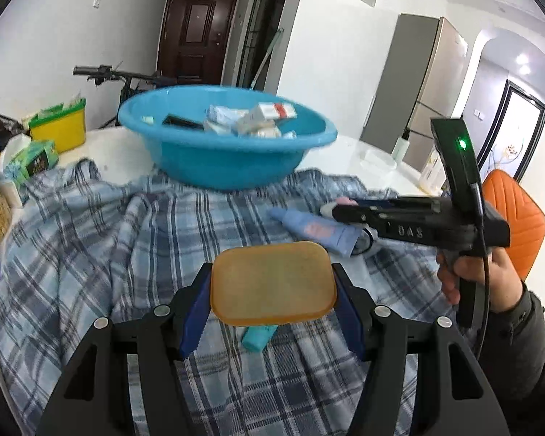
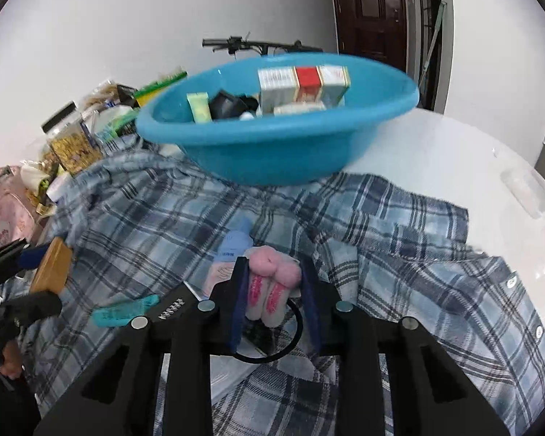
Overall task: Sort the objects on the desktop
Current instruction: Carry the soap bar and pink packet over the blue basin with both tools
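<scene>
Tabletop [image 1: 348, 152] surface in the left wrist view is white and glossy, largely covered by a rumpled blue-and-white plaid cloth [image 1: 109, 239] of soft woven fabric. A round blue plastic basin [image 1: 229, 160] stands at the far edge of the cloth, with small cartons [image 1: 258, 118] and a dark object inside. Behind it: white walls, a dark brown panelled door [image 1: 196, 32], a bicycle handlebar [image 1: 101, 72], a grey refrigerator [image 1: 418, 87] and an orange chair [image 1: 512, 218] at right. A yellow box [image 1: 60, 129] and a green tissue pack [image 1: 32, 160] sit at the left table edge. The left gripper [image 1: 272, 287] is clamped on an amber translucent soap bar [image 1: 272, 283], a flat rounded rectangle held above the cloth between the blue pads. A teal tube [image 1: 258, 338] lies on the cloth under the bar; a pale blue tube [image 1: 316, 229] lies further right, beside the right gripper [image 1: 336, 208], whose tip state cannot be told from this view. In the right wrist view, the same cloth [image 2: 399, 239] and white tabletop [image 2: 472, 152] appear, with the basin [image 2: 272, 145] ahead holding a light green tube [image 2: 200, 107] and upright cartons [image 2: 301, 83]. A clear jar [image 2: 71, 141] with granular contents stands at left. The right gripper [image 2: 274, 290] is clenched on a pair of pink-capped white tubes [image 2: 269, 290], held just above the cloth. The pale blue tube [image 2: 232, 250] lies just left of the fingers, the teal tube [image 2: 123, 312] further left. The left gripper [image 2: 36, 272] with the soap bar [image 2: 52, 269] shows at the left edge.
</scene>
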Demonstrator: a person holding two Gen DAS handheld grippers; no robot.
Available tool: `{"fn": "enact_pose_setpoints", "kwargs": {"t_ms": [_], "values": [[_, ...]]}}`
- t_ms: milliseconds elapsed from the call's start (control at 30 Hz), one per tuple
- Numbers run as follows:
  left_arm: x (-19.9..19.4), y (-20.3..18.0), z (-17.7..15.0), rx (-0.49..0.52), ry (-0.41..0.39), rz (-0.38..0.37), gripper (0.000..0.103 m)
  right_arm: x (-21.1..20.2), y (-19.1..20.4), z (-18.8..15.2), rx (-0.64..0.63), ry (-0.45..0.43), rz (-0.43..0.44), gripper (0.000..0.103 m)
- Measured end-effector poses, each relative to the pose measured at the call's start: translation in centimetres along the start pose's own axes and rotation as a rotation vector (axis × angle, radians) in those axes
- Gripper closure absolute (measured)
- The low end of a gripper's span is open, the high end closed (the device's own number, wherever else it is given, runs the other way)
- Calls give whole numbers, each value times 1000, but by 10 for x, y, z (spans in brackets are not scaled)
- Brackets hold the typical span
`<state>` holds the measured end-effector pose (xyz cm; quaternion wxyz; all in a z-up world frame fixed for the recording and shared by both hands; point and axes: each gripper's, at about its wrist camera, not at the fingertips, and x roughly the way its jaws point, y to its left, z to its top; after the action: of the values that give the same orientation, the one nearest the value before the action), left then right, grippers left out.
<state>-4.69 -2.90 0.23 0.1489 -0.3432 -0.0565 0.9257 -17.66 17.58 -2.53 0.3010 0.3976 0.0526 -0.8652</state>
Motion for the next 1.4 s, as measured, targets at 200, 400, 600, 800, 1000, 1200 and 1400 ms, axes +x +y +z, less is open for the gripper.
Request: {"fn": "enact_pose_setpoints", "kwargs": {"t_ms": [200,400,600,800,1000,1200,1400], "values": [[-12,-10,37,36,-38,28,39,-32,7,19,-10,-79,29,76],[-15,-14,78,54,-70,57,39,-53,15,52,-44,-139,38,76],[-16,-11,120,52,-97,77,39,-61,14,95,-50,-174,54,76],[-3,-1,167,40,-121,95,39,-60,8,146,-36,-216,46,76],[25,13,205,39,-130,123,39,-48,-5,184,15,-264,35,76],[55,32,233,22,-139,143,39,-27,-21,203,21,-267,4,76],[81,46,226,3,-116,156,39,-1,-33,202,30,-226,7,76]]}}
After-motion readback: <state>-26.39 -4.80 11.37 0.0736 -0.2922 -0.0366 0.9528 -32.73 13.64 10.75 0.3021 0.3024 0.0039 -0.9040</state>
